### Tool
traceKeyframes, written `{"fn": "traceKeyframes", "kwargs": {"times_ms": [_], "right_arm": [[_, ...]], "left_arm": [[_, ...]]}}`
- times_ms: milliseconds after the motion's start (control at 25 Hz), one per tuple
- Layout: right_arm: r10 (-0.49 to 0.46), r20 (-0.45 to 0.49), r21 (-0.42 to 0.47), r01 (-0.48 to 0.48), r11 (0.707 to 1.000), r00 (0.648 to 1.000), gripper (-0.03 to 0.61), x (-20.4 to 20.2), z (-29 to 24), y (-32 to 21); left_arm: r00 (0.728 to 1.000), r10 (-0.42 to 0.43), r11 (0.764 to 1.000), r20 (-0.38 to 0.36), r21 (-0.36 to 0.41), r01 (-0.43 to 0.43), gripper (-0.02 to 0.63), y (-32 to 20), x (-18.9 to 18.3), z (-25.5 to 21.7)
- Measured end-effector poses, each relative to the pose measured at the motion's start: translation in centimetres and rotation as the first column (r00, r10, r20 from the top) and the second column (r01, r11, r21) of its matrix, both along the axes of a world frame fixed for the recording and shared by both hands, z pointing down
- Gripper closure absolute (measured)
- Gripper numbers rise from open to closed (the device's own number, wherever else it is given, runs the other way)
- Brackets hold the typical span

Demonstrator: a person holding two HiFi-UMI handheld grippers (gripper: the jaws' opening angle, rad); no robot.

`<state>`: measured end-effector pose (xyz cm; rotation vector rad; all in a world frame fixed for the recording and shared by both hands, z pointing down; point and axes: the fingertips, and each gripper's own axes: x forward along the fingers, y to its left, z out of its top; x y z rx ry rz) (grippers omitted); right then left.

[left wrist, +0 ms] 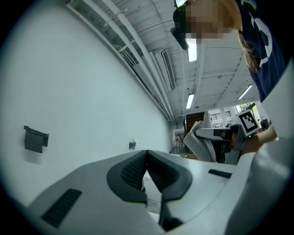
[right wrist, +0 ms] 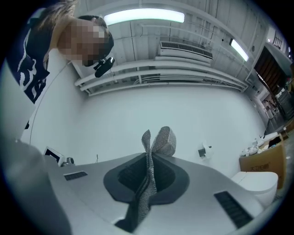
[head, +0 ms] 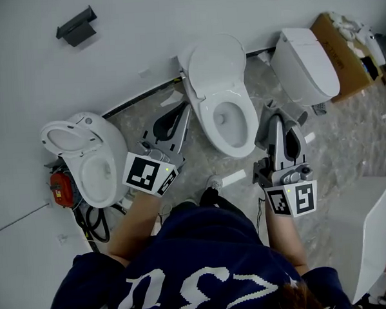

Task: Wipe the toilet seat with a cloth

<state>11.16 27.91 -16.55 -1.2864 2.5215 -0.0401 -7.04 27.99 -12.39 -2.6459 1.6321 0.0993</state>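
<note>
The middle toilet has its lid up and its white seat (head: 206,114) down over the bowl. My left gripper (head: 182,111) hangs just left of that seat, shut and empty. In the left gripper view its jaws (left wrist: 147,155) meet with nothing between them and point up at the white wall. My right gripper (head: 276,119) is held just right of the bowl, shut on a grey cloth (head: 266,131). In the right gripper view the woven cloth (right wrist: 158,141) sticks up from the closed right gripper (right wrist: 148,158). The left gripper view also shows the cloth (left wrist: 201,143).
A second toilet (head: 90,159) with its lid up stands at the left, with a red device (head: 61,190) and cables beside it. A closed toilet (head: 304,64) and a cardboard box (head: 339,49) stand at the right. A white unit (head: 372,228) is near right. A black holder (head: 76,25) hangs on the wall.
</note>
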Motion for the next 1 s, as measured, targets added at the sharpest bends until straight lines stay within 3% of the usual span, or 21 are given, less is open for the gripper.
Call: {"fn": "traceKeyframes", "kwargs": {"times_ms": [200,480,800,1000], "right_arm": [[-0.041,0.007,-0.009,0.041,0.999,0.999,0.552,1.2,0.1,-4.7],[-0.061,0.019,-0.034,0.062,0.998,0.998,0.552,0.8,1.7,-9.3],[0.006,0.024,-0.039,-0.005,0.999,1.000,0.552,-1.7,2.3,-15.9],[0.041,0.018,-0.026,-0.041,0.999,0.999,0.552,-5.3,1.5,-21.9]], "left_arm": [[0.999,-0.028,1.000,-0.044,-0.013,0.027,0.603,-3.7,1.0,-0.2],[0.999,-0.018,0.999,-0.044,-0.033,0.017,0.603,-7.7,1.5,1.3],[0.999,0.045,0.998,-0.025,-0.042,-0.046,0.603,-15.7,-0.5,2.3],[0.998,0.064,0.998,0.007,-0.010,-0.064,0.603,-22.8,-3.7,2.0]]}}
